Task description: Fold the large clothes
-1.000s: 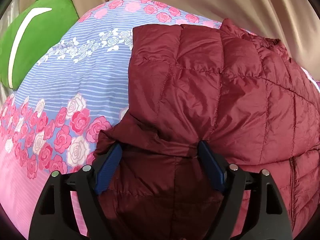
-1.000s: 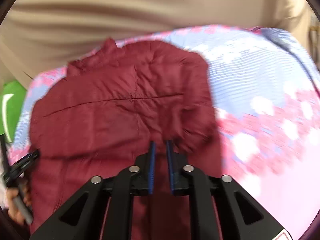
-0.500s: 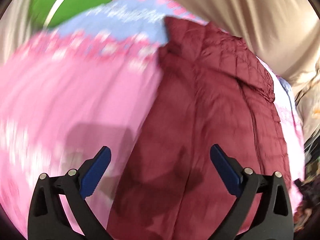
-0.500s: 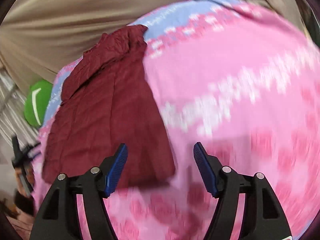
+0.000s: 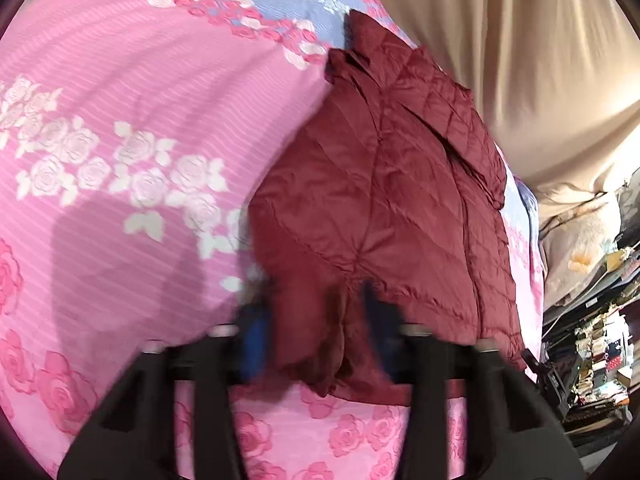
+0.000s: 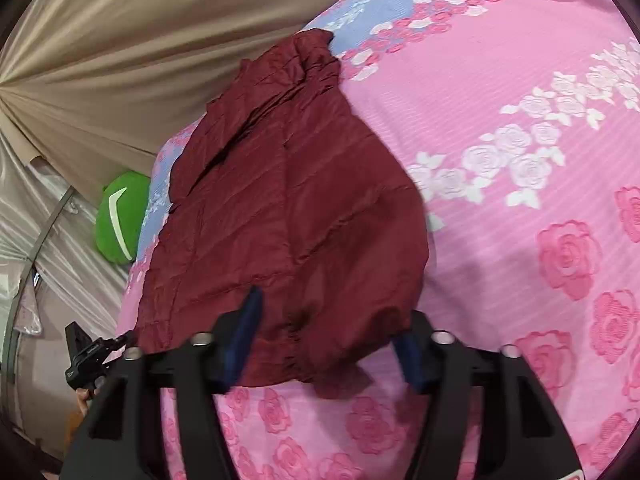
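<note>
A dark red quilted jacket (image 5: 384, 200) lies folded lengthwise on a pink and blue floral bedspread (image 5: 120, 120); it also shows in the right wrist view (image 6: 288, 208). My left gripper (image 5: 316, 320) is open, its blue pads on either side of the jacket's near hem at the left corner. My right gripper (image 6: 324, 340) is open, its pads straddling the hem's right corner. The left gripper's tip (image 6: 86, 354) shows at the jacket's far corner in the right wrist view.
A green cushion (image 6: 120, 216) lies at the head of the bed. Beige curtains (image 5: 520, 60) hang behind the bed. Cluttered shelves (image 5: 592, 340) stand at the right of the bed.
Both grippers let go of the jacket's upper part, swung back to the near hem, and now sit around its two corners. The left jaws have narrowed; the right jaws opened from shut.
</note>
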Demonstrator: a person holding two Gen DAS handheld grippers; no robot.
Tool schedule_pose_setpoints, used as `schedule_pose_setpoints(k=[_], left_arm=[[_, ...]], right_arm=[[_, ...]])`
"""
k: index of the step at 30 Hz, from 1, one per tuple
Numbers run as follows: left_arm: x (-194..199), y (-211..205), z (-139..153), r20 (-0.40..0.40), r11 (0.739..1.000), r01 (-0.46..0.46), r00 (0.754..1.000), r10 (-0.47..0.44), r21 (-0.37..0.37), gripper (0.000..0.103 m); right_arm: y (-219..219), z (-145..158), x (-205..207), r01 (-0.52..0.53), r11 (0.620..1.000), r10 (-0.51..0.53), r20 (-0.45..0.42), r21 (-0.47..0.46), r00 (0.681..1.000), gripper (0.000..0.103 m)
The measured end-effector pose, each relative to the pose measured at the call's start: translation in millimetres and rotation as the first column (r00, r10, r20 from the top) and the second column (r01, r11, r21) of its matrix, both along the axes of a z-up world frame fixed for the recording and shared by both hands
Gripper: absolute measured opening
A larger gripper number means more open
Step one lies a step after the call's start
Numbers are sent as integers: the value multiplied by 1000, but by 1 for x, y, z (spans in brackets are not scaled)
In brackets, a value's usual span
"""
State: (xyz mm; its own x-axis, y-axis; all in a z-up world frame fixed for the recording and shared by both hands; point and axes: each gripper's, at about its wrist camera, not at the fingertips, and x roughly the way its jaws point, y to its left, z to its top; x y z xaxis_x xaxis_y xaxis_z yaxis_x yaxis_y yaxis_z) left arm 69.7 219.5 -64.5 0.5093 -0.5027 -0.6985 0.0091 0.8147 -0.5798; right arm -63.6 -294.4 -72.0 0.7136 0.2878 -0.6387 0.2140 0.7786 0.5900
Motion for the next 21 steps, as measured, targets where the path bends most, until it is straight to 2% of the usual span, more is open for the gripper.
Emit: schedule_pose_setpoints(k=[1, 2, 3, 6, 9, 13, 15, 16, 18, 20, 21], left_arm=[[-1, -1, 1, 6, 1000, 2, 1000, -2, 1, 15], [-3, -2, 6, 28, 1000, 7, 1000, -7, 1, 11], [-6, -2, 11, 47, 1000, 8, 999, -8, 2, 8], [-22, -1, 37, 142, 1000, 6, 990, -7, 7, 5], [-43, 3, 64, 235, 999, 16, 972, -8, -31, 4], [-77, 9, 103, 367, 997, 17, 930, 13, -78, 4], [-98, 15, 126, 439, 994, 6, 898, 41, -106, 4], [-108, 17, 135, 469, 993, 0, 881, 55, -117, 4], [-132, 23, 157, 545, 990, -8, 834, 84, -140, 4], [-156, 27, 179, 623, 989, -13, 775, 104, -148, 4], [-162, 28, 187, 644, 989, -14, 758, 107, -148, 4]], right_arm=[[4, 1, 2, 0, 1000, 0, 3, -8, 1000, 30], [6, 3, 2, 3, 1000, -3, 9, -23, 1000, 10], [7, 6, 1, 8, 999, -7, 18, -42, 1000, 7], [11, 26, -12, 32, 996, -23, 108, -86, 994, 3], [14, 53, -33, 45, 993, -20, 219, -111, 976, 3], [23, 98, -72, 59, 979, 22, 386, -197, 922, 3], [24, 117, -89, 66, 975, 40, 459, -212, 888, 3], [24, 131, -103, 78, 972, 47, 512, -220, 857, 3], [24, 149, -122, 100, 970, 50, 582, -223, 812, 3], [25, 175, -146, 124, 968, 57, 669, -220, 741, 3], [26, 185, -154, 131, 967, 61, 697, -220, 715, 3]])
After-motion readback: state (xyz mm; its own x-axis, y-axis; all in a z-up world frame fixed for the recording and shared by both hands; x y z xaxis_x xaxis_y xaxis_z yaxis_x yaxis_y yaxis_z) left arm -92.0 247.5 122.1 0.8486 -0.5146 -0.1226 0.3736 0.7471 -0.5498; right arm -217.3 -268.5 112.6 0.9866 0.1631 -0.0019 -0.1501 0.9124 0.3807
